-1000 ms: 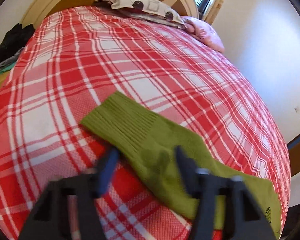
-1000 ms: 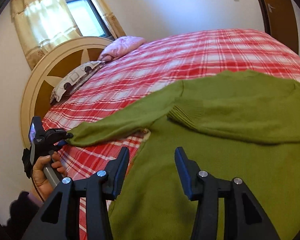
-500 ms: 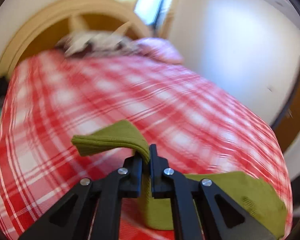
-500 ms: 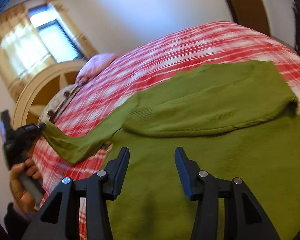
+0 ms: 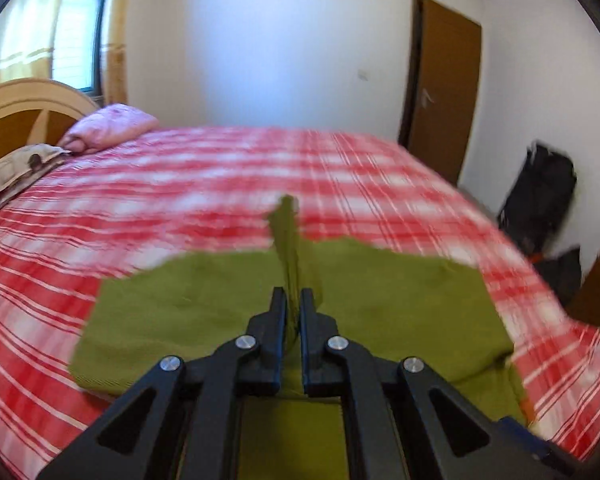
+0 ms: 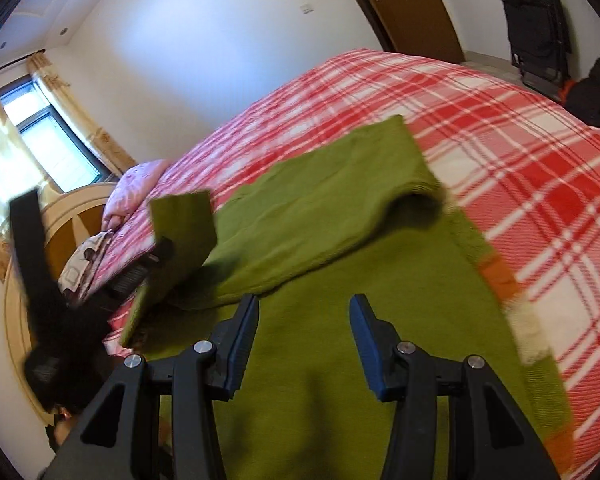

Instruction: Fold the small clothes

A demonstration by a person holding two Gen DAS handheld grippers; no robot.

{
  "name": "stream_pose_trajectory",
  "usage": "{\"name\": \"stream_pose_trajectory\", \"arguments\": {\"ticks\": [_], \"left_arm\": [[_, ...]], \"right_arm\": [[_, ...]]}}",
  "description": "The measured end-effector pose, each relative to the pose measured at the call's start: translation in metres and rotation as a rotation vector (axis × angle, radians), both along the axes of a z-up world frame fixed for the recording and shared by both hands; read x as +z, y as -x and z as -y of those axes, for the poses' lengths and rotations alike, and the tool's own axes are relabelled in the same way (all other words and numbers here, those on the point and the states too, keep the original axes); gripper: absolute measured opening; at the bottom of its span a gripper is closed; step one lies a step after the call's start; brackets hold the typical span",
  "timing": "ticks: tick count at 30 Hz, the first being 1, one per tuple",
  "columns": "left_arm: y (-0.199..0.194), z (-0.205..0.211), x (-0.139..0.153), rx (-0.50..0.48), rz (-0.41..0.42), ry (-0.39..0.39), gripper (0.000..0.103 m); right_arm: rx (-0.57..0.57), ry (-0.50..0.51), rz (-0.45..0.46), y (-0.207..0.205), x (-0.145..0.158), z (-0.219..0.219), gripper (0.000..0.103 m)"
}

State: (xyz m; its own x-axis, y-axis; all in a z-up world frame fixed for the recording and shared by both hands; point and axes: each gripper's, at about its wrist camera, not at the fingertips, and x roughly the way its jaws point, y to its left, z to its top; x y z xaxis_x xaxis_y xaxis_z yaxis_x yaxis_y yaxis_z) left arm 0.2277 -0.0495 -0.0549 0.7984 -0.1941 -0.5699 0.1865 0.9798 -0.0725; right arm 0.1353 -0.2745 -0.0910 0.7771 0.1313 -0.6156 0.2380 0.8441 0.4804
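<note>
Left wrist view: left gripper [image 5: 293, 300], jaws clenched on the sleeve [image 5: 287, 240] of the green sweater [image 5: 400, 300], sleeve end sticking up past the jaws. Sweater body lies flat on the red plaid bed [image 5: 140, 208].

Right wrist view: right gripper [image 6: 304, 320], jaws apart with nothing between them, above the sweater body. Raised sleeve cuff at left, over the sweater's left edge. Pink pillow [image 6: 132, 192] near the headboard.
</note>
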Motion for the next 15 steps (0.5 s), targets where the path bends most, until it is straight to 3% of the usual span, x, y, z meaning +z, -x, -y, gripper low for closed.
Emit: {"name": "stream_pose_trajectory", "arguments": {"ticks": [4,7,8,9,10,12,15], "left_arm": [[-0.003,0.014,-0.030,-0.027,-0.124,-0.025,0.010],[0.008,0.000,-0.034,-0.061,-0.189,-0.006,0.022],[0.015,-0.008,-0.034,-0.067,-0.195,0.002,0.045],[0.021,-0.020,-0.032,-0.067,-0.195,0.008,0.076],[0.029,-0.032,-0.030,-0.041,-0.180,0.014,0.087],[0.043,-0.060,-0.026,0.035,-0.115,0.022,0.092],[0.051,-0.091,-0.026,0.120,-0.082,-0.022,0.092]], "right_arm": [[0.000,-0.017,0.003,0.004,-0.002,0.008,0.049],[0.014,-0.057,0.032,0.004,0.002,0.009,0.049],[0.024,-0.087,0.041,0.000,0.004,0.010,0.049],[0.035,-0.114,0.045,-0.006,0.005,0.011,0.055],[0.045,-0.143,0.048,-0.011,0.007,0.012,0.060],[0.070,-0.203,0.060,-0.022,0.011,0.012,0.076],[0.136,-0.221,0.042,-0.050,0.013,0.002,0.076]]}}
